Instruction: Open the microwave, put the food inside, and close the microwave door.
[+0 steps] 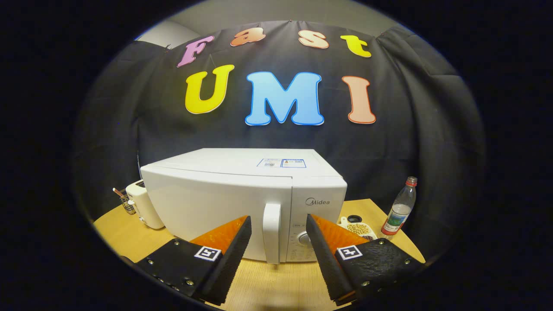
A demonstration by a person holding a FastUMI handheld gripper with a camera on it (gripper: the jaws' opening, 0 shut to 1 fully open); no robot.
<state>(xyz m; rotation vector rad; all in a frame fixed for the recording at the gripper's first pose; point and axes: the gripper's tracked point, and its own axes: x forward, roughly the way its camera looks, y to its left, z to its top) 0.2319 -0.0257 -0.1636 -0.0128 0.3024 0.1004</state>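
A white microwave (224, 194) stands on the wooden table (276, 285) with its door shut. Its vertical white handle (271, 233) lies just ahead of my gripper (278, 222), lined up with the gap between the two fingers. The fingers are wide open and hold nothing; they do not touch the handle. To the right of the microwave, beyond my right finger, sits a small white dish of food (358, 227), pale beans with something dark beside them.
A clear plastic bottle with a red cap (399, 207) stands right of the dish near the table edge. A white toaster (140, 205) and a small wire holder (125, 202) sit left of the microwave. The control dial (303, 238) is right of the handle.
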